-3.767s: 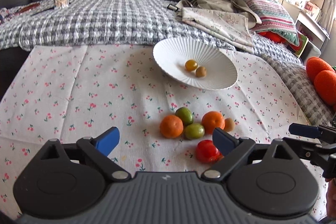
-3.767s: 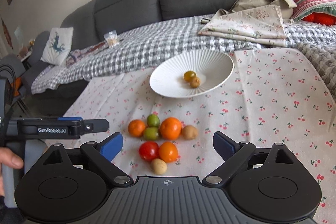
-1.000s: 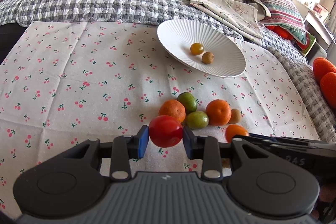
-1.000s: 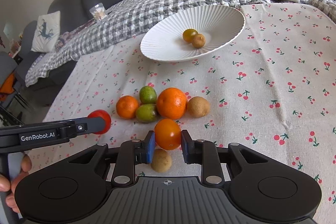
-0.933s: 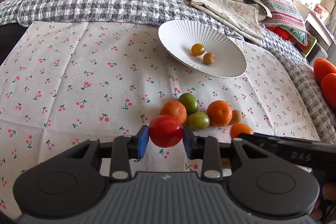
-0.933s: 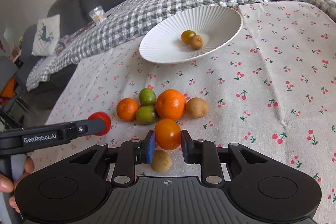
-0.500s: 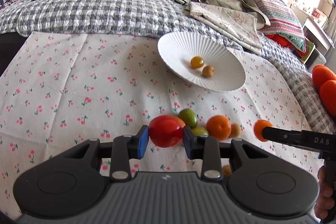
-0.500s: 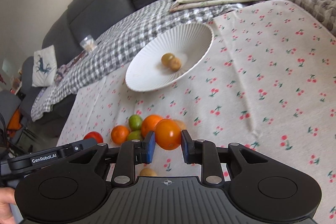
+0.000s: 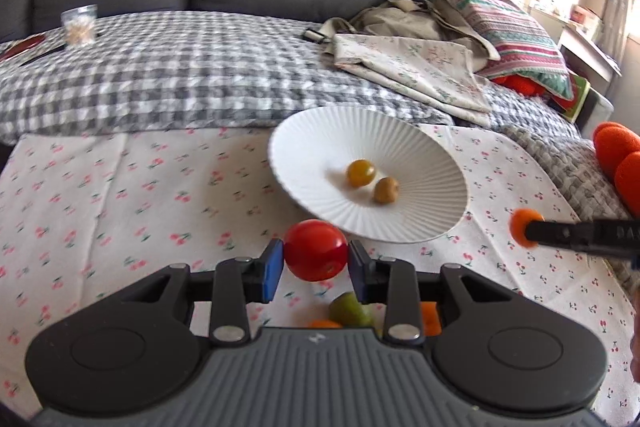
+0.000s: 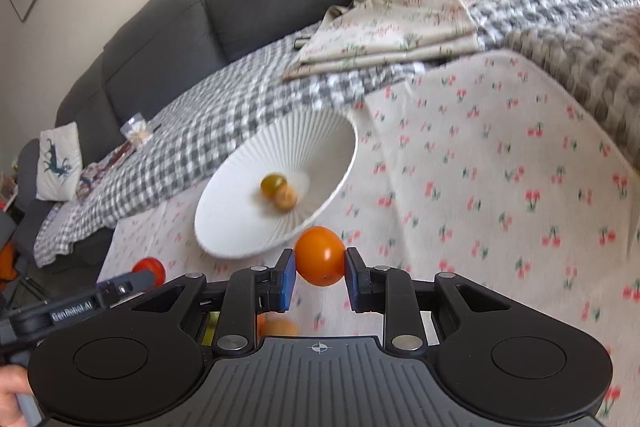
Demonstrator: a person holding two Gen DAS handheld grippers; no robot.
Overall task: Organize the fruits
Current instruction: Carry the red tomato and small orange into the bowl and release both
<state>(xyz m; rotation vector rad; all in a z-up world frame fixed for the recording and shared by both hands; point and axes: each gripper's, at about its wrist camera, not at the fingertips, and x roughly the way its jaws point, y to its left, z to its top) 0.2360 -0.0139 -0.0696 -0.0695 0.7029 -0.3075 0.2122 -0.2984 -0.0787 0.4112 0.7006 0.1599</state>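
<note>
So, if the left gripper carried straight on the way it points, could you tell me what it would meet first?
Most likely the near rim of the white plate, just beyond the red tomato held in the left gripper; depth is uncertain.

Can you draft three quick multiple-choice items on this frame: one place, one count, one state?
1. Where is the white bowl?
A. on the cherry-print cloth
B. on the sofa back
C. on a shelf

2. How many fruits lie in the bowl?
A. none
B. two
C. five

3. What is the left gripper doing?
A. open, nothing between its pads
B. shut on a red tomato
C. shut on a spoon

Answers: 1 A, the cloth lies under it; 2 B, two small round ones sit near its middle; 3 B, both pads press the tomato.
</note>
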